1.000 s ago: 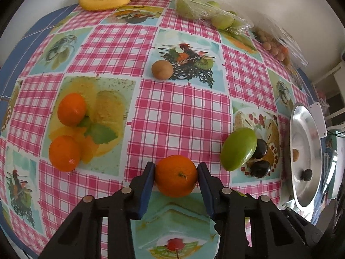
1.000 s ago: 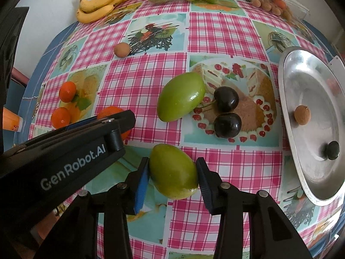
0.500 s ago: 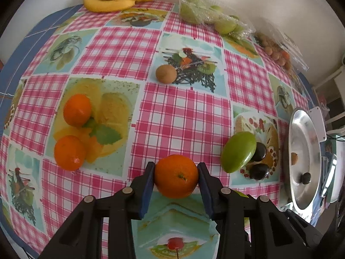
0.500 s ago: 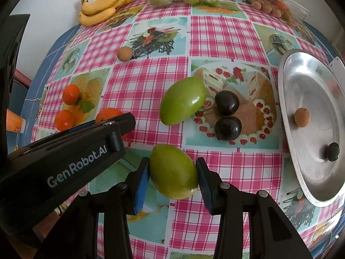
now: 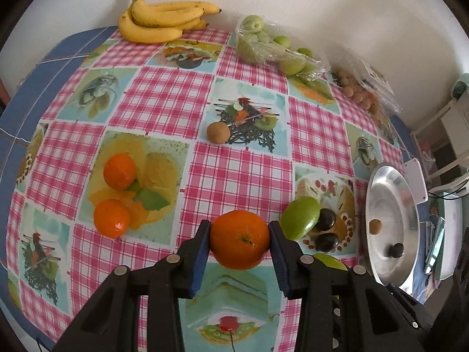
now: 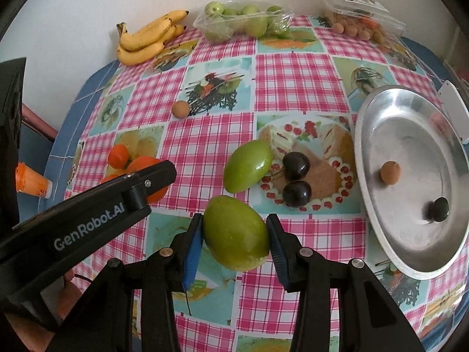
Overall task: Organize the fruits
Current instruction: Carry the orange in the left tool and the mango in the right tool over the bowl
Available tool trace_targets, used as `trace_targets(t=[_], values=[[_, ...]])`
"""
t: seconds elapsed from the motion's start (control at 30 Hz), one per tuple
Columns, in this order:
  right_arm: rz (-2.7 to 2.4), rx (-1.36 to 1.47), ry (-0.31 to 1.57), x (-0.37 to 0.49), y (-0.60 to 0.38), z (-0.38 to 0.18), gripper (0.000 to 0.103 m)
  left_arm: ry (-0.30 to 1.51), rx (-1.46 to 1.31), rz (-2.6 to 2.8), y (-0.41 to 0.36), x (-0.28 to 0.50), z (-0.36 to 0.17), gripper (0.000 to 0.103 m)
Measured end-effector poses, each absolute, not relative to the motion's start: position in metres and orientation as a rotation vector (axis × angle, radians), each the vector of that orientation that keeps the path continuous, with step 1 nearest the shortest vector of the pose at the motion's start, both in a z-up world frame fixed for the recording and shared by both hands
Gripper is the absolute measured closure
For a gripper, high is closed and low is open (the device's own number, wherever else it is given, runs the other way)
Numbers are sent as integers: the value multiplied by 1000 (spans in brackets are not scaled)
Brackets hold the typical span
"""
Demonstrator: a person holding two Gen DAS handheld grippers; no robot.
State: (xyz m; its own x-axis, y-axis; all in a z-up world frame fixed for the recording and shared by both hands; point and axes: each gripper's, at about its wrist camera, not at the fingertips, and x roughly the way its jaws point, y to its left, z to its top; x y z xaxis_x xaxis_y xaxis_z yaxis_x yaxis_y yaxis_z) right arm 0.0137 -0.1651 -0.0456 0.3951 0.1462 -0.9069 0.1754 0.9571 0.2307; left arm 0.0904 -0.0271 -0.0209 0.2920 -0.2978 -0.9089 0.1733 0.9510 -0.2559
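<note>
Fruits lie scattered over a pink-checked tablecloth point(image 5: 240, 173), and 2 of them are held in grippers. In the left wrist view, low and centre, the left gripper point(image 5: 239, 242) has its jaws partly spread and pinching an orange mandarin point(image 5: 239, 239), both blue pads pressed to its sides. In the right wrist view, low and centre, the right gripper point(image 6: 234, 234) likewise has its jaws partly spread and clamped on a green mango point(image 6: 236, 231), one pad on each side. At mid-left of the left wrist view, 2 more mandarins point(image 5: 115, 193) rest near each other on the cloth. At the centre of the right wrist view, a second green mango point(image 6: 247, 165) touches 2 dark plums point(image 6: 296, 177). A silver tray point(image 6: 390, 249) at the right edge holds 1 small brown fruit point(image 6: 390, 172) and 1 small dark fruit point(image 6: 440, 209), well apart. Along the top edge sit bananas point(image 6: 146, 41), a bag of green fruit point(image 6: 243, 23) and a clear box of small brown fruit point(image 6: 360, 17). A kiwi point(image 5: 218, 132) lies alone near the centre of the left wrist view.
</note>
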Motion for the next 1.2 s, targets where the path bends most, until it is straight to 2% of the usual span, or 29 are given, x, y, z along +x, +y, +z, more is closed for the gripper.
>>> trace_targets(t=[0.5, 1.2], values=[[-180, 409, 1124, 2, -234, -35, 58, 1225, -110, -373, -59, 85, -15, 61], [-428, 615, 1026, -40, -354, -29, 58, 1150, 70, -573, -165, 63, -10, 61]])
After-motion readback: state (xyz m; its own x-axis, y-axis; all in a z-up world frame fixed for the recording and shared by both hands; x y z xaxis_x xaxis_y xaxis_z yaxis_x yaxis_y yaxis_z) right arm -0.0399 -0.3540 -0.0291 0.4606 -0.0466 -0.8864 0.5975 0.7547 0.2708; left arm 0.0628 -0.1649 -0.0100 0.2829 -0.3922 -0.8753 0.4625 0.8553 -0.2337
